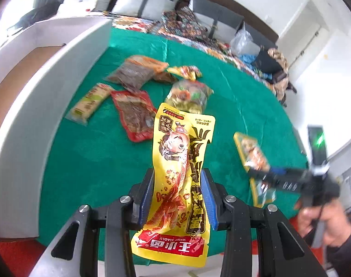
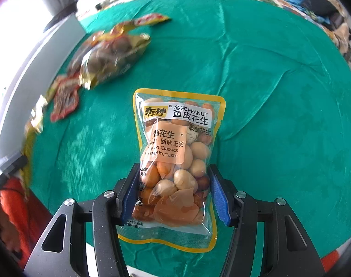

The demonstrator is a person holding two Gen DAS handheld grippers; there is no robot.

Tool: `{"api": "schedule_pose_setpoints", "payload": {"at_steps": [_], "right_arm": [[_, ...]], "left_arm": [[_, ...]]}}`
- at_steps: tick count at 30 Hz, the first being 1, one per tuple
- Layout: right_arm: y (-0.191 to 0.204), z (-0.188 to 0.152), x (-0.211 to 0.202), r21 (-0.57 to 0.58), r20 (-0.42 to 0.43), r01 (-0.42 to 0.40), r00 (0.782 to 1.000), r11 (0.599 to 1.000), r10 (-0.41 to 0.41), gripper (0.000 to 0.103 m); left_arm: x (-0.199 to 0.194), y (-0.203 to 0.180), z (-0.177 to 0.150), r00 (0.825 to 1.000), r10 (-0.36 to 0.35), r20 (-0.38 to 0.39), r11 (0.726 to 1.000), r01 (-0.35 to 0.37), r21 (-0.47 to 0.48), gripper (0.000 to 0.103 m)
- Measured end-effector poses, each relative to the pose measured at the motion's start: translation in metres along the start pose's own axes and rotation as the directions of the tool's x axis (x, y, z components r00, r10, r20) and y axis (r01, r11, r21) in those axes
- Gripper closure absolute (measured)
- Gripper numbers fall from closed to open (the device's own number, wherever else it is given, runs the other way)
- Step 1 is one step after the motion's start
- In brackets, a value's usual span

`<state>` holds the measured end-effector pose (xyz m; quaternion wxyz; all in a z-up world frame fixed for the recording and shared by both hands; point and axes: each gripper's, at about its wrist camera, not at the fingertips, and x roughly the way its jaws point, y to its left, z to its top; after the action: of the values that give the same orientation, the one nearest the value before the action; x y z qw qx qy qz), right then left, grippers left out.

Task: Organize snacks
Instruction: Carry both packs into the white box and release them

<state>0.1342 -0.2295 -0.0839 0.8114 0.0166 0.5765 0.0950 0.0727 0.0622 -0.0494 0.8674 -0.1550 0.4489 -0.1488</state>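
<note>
Above green cloth point(image 1: 94, 161), yellow snack pouch point(image 1: 177, 175) hangs clamped in my left tool point(image 1: 176, 198). Peanut bag point(image 2: 175, 161) clamped in my right tool point(image 2: 173, 196). Other packets point(image 1: 134, 113) lie scattered on cloth beyond.

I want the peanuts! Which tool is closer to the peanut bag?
Right. The right tool grips the peanut bag itself; the left tool holds a yellow snack packet off to its side.

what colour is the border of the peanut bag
Yellow, around the clear peanut bag; clearest in the right wrist view.
</note>
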Motion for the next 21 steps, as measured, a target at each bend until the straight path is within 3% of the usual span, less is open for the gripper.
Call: {"api": "schedule_pose_setpoints", "payload": {"at_steps": [3,6,10,12,15,17,19,20,21], "right_arm": [[0.013,-0.006,-0.004,-0.009,0.014,-0.029,0.999,1.0,0.029,0.043],[0.042,0.008,-0.021,-0.043,0.055,-0.08,0.995,0.996,0.082,0.043],[0.106,0.041,-0.061,-0.148,0.132,-0.169,0.973,0.975,0.188,0.043],[0.151,0.062,-0.083,-0.217,0.164,-0.228,0.95,0.949,0.266,0.043],[0.228,0.087,-0.106,-0.321,0.172,-0.308,0.911,0.896,0.375,0.043],[0.277,0.102,-0.111,-0.371,0.161,-0.352,0.887,0.86,0.432,0.039],[0.323,0.112,-0.109,-0.409,0.148,-0.383,0.868,0.828,0.475,0.034],[0.341,0.116,-0.105,-0.42,0.15,-0.384,0.865,0.822,0.48,0.031],[0.353,0.118,-0.103,-0.427,0.15,-0.381,0.864,0.82,0.48,0.03]], "left_arm": [[-0.029,0.02,0.013,0.998,-0.026,0.049,0.997,0.03,-0.065,0.064],[-0.061,0.05,0.03,0.994,-0.019,0.108,0.99,0.034,-0.134,0.064],[-0.113,0.103,0.057,0.98,0.051,0.194,0.975,-0.007,-0.221,0.064],[-0.134,0.127,0.069,0.966,0.136,0.218,0.968,-0.083,-0.235,0.064],[-0.153,0.161,0.08,0.939,0.267,0.219,0.944,-0.208,-0.257,0.06],[-0.157,0.184,0.081,0.902,0.385,0.197,0.903,-0.324,-0.281,0.054],[-0.154,0.203,0.076,0.868,0.469,0.162,0.862,-0.41,-0.298,0.035],[-0.152,0.212,0.072,0.855,0.5,0.135,0.842,-0.444,-0.306,0.021],[-0.153,0.221,0.064,0.843,0.525,0.117,0.824,-0.47,-0.315,0.019]]}}
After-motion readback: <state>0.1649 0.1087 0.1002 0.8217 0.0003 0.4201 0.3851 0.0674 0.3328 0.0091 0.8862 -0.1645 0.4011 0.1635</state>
